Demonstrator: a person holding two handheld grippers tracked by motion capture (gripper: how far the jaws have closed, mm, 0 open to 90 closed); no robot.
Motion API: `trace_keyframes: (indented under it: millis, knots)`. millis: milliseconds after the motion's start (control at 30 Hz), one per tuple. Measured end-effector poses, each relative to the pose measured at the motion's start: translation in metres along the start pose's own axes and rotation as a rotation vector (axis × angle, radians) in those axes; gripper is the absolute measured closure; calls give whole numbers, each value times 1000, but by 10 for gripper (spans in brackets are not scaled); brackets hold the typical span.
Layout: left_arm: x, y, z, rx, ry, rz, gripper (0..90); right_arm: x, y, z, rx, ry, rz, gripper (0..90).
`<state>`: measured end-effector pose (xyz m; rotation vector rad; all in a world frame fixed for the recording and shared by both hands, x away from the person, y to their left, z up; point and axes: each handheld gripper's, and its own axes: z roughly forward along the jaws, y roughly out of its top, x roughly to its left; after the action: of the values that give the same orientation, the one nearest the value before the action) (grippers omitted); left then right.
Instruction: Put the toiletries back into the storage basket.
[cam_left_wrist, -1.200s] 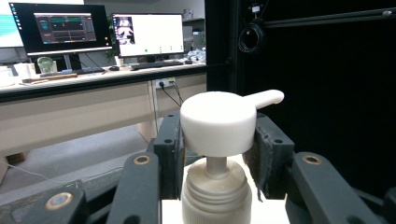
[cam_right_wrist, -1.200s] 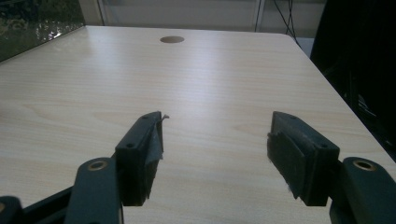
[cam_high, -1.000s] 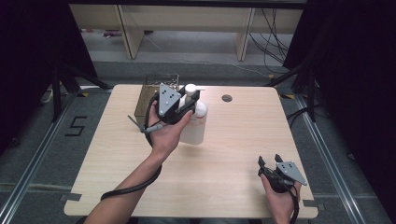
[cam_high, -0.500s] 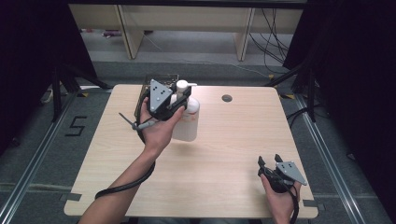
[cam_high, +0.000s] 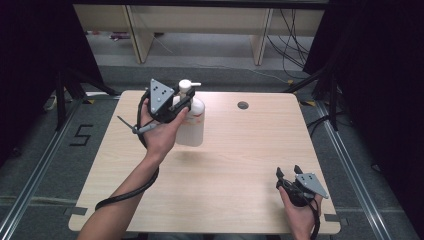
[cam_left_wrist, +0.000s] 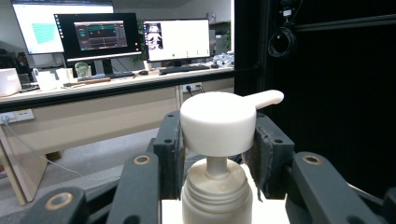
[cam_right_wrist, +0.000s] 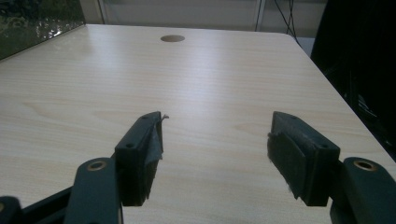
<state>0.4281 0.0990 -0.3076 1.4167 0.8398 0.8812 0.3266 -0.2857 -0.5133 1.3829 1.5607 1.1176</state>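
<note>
A white pump bottle (cam_high: 193, 128) with a faint red label hangs upright above the far left part of the wooden table (cam_high: 240, 165), its shadow on the wood below it. My left gripper (cam_high: 183, 102) is shut on its top. In the left gripper view the pads (cam_left_wrist: 171, 149) clamp the white pump head (cam_left_wrist: 218, 122) from both sides, above the threaded neck (cam_left_wrist: 217, 186); the spout points right. Near the front right corner my right gripper (cam_high: 288, 171) is open just above the table, and between its jaws (cam_right_wrist: 215, 140) there is only bare wood.
A round cable hole (cam_high: 243, 105) lies in the table's far middle, also ahead of the right gripper as the hole (cam_right_wrist: 172, 38). A dark glinting container (cam_right_wrist: 37, 18) stands at the far left. Beyond the table are shelving legs (cam_high: 262, 47) and cables on the floor.
My left hand has carried the bottle to the left across the table's far side. The right gripper has stayed where it was, still open.
</note>
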Motion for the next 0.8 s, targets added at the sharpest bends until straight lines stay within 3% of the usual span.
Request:
trace_keyframes:
  millis: [567, 600, 700, 733, 800]
  knots:
    - [18, 9, 2, -8, 47, -3, 591, 0, 0, 0, 5, -2, -3, 360]
    - [19, 9, 2, -8, 49, -4, 591, 2, 0, 0, 5, -8, 23, 360]
    - [23, 11, 3, -9, 57, -3, 591, 0, 0, 0, -3, -2, -12, 360]
    - [24, 11, 3, -7, 59, -1, 592, 3, 0, 0, 0, -6, 28, 360]
    - [26, 12, 5, -9, 65, -2, 591, 1, 0, 0, 7, -5, 15, 360]
